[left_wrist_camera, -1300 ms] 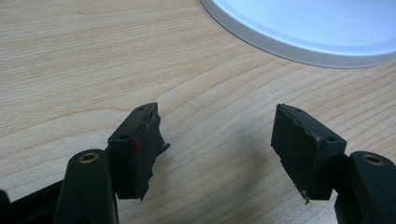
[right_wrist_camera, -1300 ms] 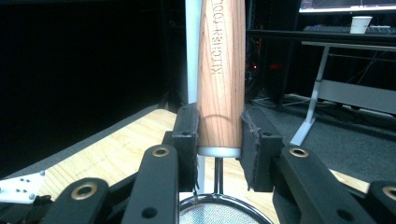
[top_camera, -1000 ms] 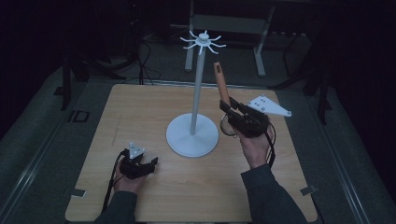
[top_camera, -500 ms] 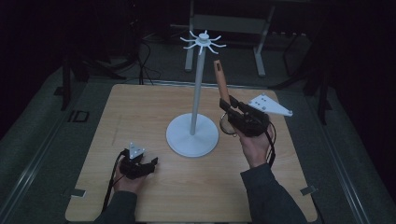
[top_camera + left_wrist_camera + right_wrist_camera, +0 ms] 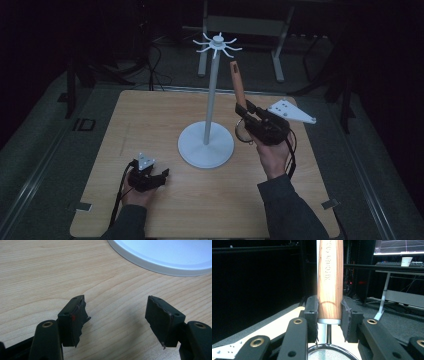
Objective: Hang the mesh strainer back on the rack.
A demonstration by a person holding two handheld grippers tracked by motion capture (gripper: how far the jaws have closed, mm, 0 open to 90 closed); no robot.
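Strainer (image 5: 243, 131) with wooden handle (image 5: 330, 280), clamped handle-up between the jaws of the right gripper (image 5: 248, 120), at 3 o'clock of the white hook stand (image 5: 211, 100). Left gripper (image 5: 161, 176) rests wide and empty on the table (image 5: 150, 115), at 7 o'clock of the stand's base. Judged step: carrying to hang; next, raise the handle end to a hook (image 5: 231, 49).

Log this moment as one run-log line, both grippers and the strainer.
right gripper: shut on strainer, handle up, beside stand | left gripper: open, low over table, holds nothing
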